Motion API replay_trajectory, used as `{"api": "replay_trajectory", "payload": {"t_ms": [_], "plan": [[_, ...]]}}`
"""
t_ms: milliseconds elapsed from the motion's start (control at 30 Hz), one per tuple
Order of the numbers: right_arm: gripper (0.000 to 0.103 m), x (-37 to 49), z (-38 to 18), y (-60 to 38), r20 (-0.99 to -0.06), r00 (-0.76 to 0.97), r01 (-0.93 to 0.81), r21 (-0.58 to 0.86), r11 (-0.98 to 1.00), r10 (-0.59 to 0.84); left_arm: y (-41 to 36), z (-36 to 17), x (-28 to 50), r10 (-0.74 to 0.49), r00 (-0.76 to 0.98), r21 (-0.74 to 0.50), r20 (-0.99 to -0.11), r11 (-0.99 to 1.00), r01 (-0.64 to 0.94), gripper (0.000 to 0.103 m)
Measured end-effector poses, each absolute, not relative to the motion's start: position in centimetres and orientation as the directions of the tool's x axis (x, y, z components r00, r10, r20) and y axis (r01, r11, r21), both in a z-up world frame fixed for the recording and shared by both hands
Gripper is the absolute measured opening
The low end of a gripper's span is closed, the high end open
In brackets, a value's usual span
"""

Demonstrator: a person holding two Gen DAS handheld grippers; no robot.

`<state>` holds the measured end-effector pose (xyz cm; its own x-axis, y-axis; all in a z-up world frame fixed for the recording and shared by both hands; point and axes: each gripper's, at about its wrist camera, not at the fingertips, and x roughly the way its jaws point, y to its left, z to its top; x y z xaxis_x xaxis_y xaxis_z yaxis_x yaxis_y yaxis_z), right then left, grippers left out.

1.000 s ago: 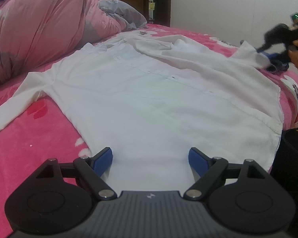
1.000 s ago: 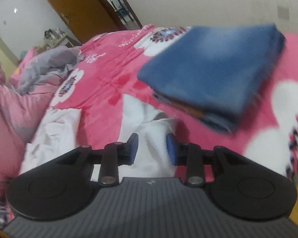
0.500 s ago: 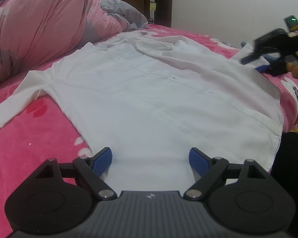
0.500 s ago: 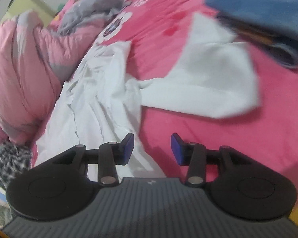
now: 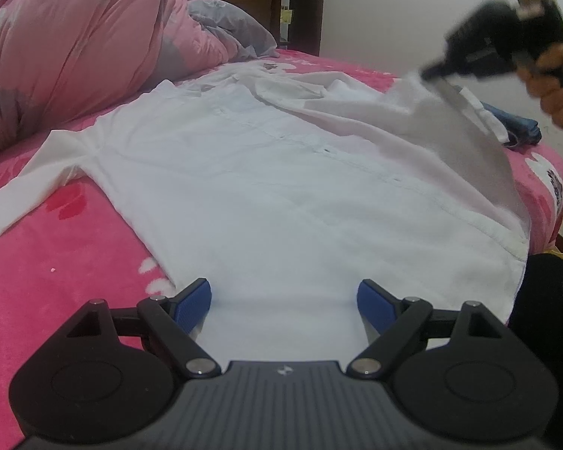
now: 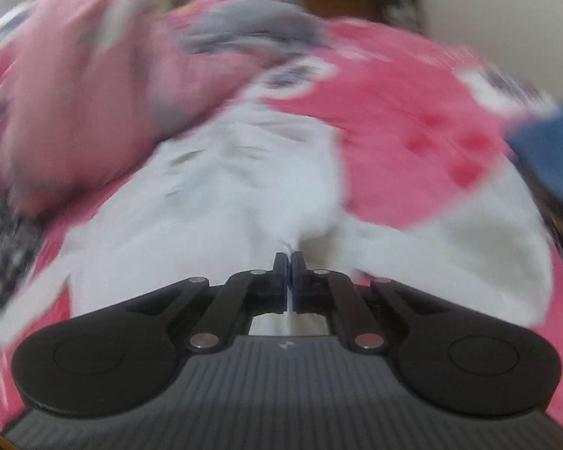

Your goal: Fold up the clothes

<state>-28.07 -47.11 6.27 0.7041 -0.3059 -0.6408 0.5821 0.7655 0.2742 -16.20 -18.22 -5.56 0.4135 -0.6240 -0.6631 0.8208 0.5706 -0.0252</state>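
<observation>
The shirt (image 5: 266,195) lies spread flat on the bed (image 5: 56,247). The right gripper (image 6: 289,281), jaws pinched on its sleeve (image 5: 465,127), holds it raised for folding inward. The left gripper (image 5: 283,305), jaws wide and empty, hovers over the hem.

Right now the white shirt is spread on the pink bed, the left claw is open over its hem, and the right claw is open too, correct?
Not quite: the right claw is shut on the white shirt, as the right wrist view shows. The rest holds: the shirt lies on the pink bed and the left claw is open over its hem.
</observation>
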Motion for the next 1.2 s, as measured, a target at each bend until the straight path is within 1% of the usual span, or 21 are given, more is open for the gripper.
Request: {"api": "replay_trajectory", "payload": {"t_ms": [100,133,200,267,300,333,467,600,667,767,1000,1033,1067,1100,1133,1200], "plan": [[0.002,-24.3,6.5,-41.4,-0.681,0.684,0.448,0.108,0.888,-0.262,-18.1,-5.6,-16.1,-0.63,0.409,-0.033,-0.66,0.568,0.822,0.087],[0.004,-23.2,6.1,-39.6,-0.699,0.671,0.402,0.061,0.914,-0.249,-18.0,-5.6,-16.2,-0.632,0.408,-0.034,-0.659,0.567,0.823,0.087],[0.004,-21.7,4.6,-36.8,-0.739,0.641,0.328,0.021,0.944,-0.207,-17.9,-5.6,-16.2,-0.634,0.407,-0.036,-0.658,0.566,0.824,0.087],[0.007,-21.1,3.4,-35.3,-0.772,0.61,0.294,0.013,0.956,-0.177,-17.9,-5.6,-16.2,-0.636,0.406,-0.037,-0.656,0.564,0.825,0.087],[0.007,-21.6,3.1,-35.2,-0.776,0.608,0.303,0.034,0.952,-0.166,-17.8,-5.6,-16.2,-0.637,0.404,-0.038,-0.656,0.563,0.826,0.087],[0.01,-22.8,3.3,-36.0,-0.766,0.623,0.342,0.085,0.936,-0.158,-17.8,-5.6,-16.2,-0.639,0.402,-0.04,-0.655,0.561,0.827,0.087],[0.021,-27.9,3.8,-39.1,-0.717,0.683,0.473,0.288,0.833,-0.14,-17.7,-5.6,-16.0,-0.646,0.397,-0.051,-0.652,0.56,0.827,0.087],[0.028,-32.9,4.2,-42.2,-0.66,0.738,0.559,0.48,0.676,-0.14,-17.9,-5.5,-16.1,-0.643,0.397,-0.05,-0.655,0.561,0.826,0.088],[0.035,-35.5,4.5,-43.7,-0.63,0.762,0.583,0.568,0.581,-0.148,-17.9,-5.5,-16.1,-0.642,0.396,-0.049,-0.657,0.561,0.827,0.088],[0.042,-35.7,2.8,-46.1,-0.613,0.775,0.598,0.631,0.495,-0.154,-18.0,-5.4,-16.2,-0.636,0.397,-0.048,-0.661,0.564,0.824,0.088],[0.044,-34.3,-2.1,-51.6,-0.588,0.791,0.609,0.728,0.316,-0.168,-18.5,-5.3,-16.0,-0.624,0.398,-0.045,-0.672,0.571,0.82,0.089],[0.043,-34.1,-2.8,-52.4,-0.585,0.793,0.608,0.74,0.289,-0.171,-18.5,-5.3,-16.0,-0.623,0.398,-0.045,-0.674,0.572,0.819,0.089],[0.037,-33.9,-3.5,-53.2,-0.582,0.795,0.606,0.751,0.262,-0.173,-18.6,-5.3,-16.0,-0.621,0.398,-0.044,-0.676,0.572,0.819,0.089],[0.025,-33.7,-4.1,-54.0,-0.578,0.797,0.604,0.761,0.235,-0.176,-18.7,-5.3,-15.9,-0.619,0.398,-0.043,-0.677,0.573,0.818,0.089],[0.0,-33.3,-4.4,-54.5,-0.581,0.794,0.608,0.761,0.227,-0.179,-18.7,-5.3,-15.9,-0.617,0.397,-0.043,-0.679,0.574,0.818,0.089],[0.0,-32.9,-3.8,-54.9,-0.587,0.785,0.62,0.745,0.247,-0.199,-18.8,-5.3,-15.9,-0.615,0.398,-0.041,-0.681,0.575,0.817,0.089]]}}
